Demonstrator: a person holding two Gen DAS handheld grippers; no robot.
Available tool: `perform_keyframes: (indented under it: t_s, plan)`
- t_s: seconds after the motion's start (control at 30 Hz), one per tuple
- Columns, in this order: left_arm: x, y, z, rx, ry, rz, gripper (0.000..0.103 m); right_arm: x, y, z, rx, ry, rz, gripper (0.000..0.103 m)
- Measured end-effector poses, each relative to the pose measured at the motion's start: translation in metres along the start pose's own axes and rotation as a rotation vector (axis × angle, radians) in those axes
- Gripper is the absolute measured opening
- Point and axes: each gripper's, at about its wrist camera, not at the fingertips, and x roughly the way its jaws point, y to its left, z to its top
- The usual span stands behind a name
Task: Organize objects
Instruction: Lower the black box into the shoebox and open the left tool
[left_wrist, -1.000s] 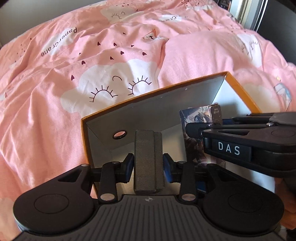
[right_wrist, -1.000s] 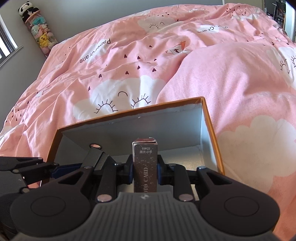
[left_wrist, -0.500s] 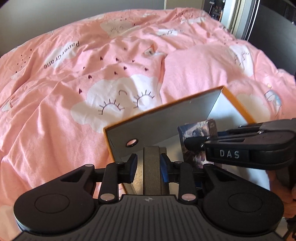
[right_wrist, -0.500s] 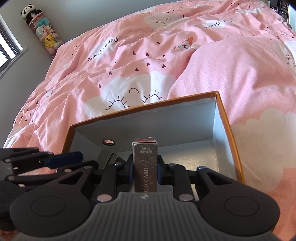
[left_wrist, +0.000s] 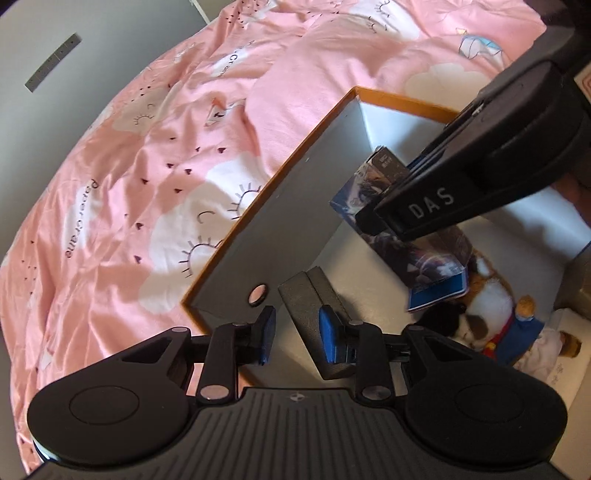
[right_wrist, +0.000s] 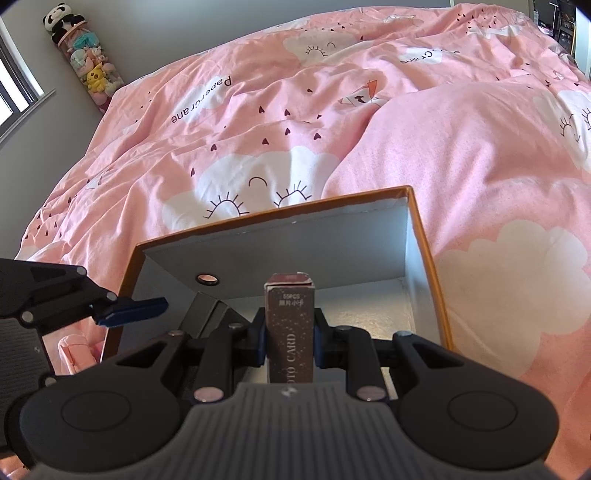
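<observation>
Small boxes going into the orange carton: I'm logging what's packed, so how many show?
2. The grey box leans inside the carton between the open left hand-held gripper; the photo-card box is clamped in the right hand-held gripper. Others may be hidden.

Left wrist view: sits low behind the left gripper (left_wrist: 293, 334), tilted, looking down close into the orange-rimmed cardboard box with grey inner walls (left_wrist: 280, 206).
Right wrist view: sits behind the right gripper (right_wrist: 290, 341), level, facing across the same box (right_wrist: 428, 258) toward the pink cloud-print bedspread (right_wrist: 332, 110).
Nearness: both just at the box's near edge.
Shared: box interior, round wall hole, bedspread (left_wrist: 129, 177), each other's gripper.
</observation>
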Motion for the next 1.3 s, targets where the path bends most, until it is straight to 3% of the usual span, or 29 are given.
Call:
perform_keyframes:
  t_s: [0.1, 0.37, 0.7, 0.97, 1.07, 1.3]
  plan:
    - [0.002, 0.004, 0.006, -0.061, 0.001, -0.097, 0.03, -0.002, -0.003, 0.0, 0.003, 0.003, 0.002, 0.024]
    - [0.012, 0.008, 0.014, -0.131, -0.016, -0.114, 0.03, 0.002, -0.011, 0.004, 0.048, 0.023, 0.009, 0.024]
    - [0.019, 0.016, 0.009, -0.244, -0.012, -0.275, 0.03, 0.005, -0.011, 0.005, 0.075, 0.032, -0.003, 0.024]
    - [-0.016, 0.043, -0.007, -0.361, -0.099, -0.268, 0.031, 0.006, -0.008, 0.008, 0.072, 0.044, -0.042, 0.024]
    - [-0.019, 0.041, -0.009, -0.319, -0.064, -0.272, 0.031, 0.003, -0.002, 0.011, 0.05, 0.051, -0.057, 0.024]
    - [-0.006, -0.004, 0.002, -0.008, -0.004, -0.169, 0.031, -0.005, 0.002, 0.013, 0.023, 0.045, -0.074, 0.024]
